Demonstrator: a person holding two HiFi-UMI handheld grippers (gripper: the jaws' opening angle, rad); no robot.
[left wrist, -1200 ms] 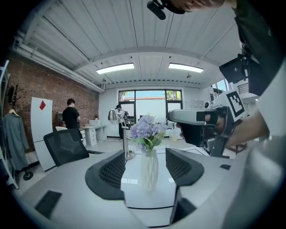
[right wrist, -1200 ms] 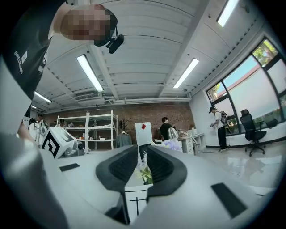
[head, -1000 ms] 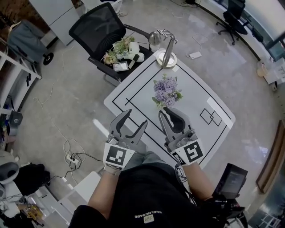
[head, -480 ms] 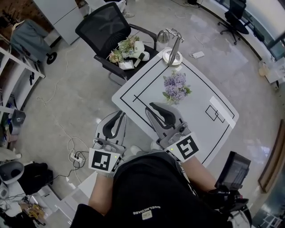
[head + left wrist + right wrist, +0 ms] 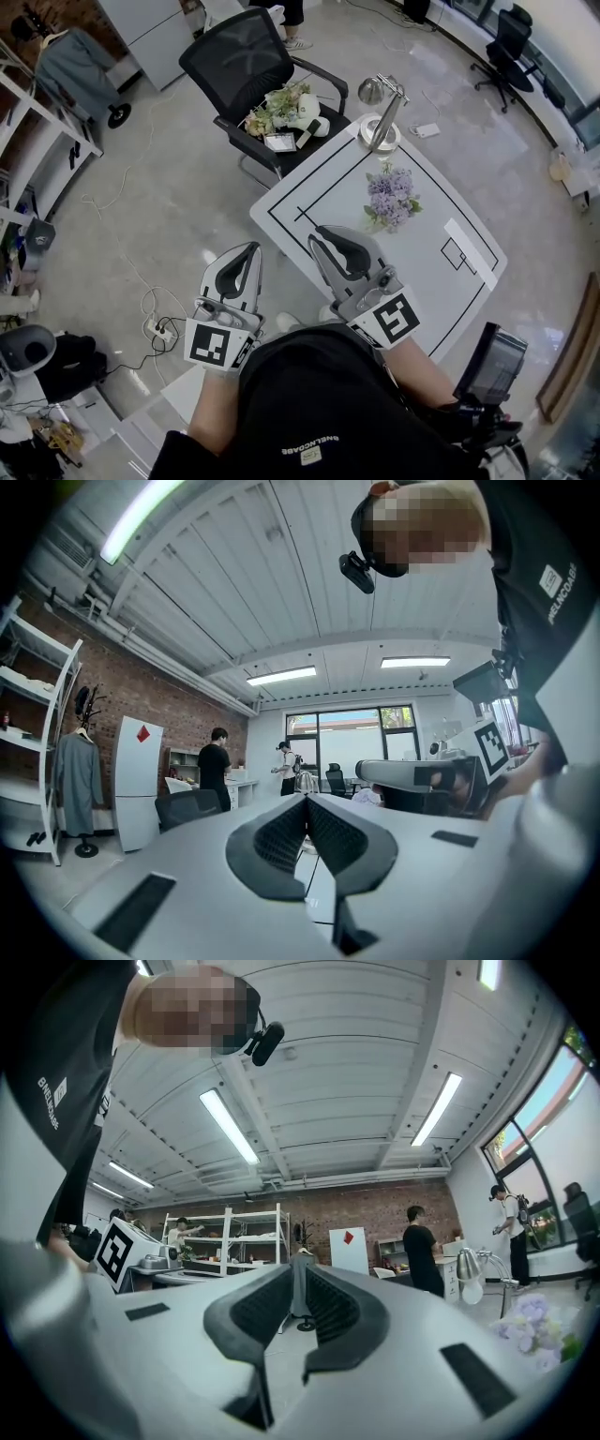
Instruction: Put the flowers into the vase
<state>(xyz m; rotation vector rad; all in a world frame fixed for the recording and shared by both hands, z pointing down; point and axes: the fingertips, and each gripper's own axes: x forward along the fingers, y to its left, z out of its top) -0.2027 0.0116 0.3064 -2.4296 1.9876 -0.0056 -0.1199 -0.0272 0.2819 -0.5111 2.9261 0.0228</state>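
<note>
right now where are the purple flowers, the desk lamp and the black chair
purple flowers (image 5: 392, 192), head view, on the blossoms
desk lamp (image 5: 388, 114), head view, on its metal arm
black chair (image 5: 246, 56), head view, on the mesh backrest

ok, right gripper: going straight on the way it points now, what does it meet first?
Looks free nearby. Sighting between the jaws of the right gripper, first in line is the hanging grey coat, far off by the brick wall; the flowers sit off right. Depth is a guess.
</note>
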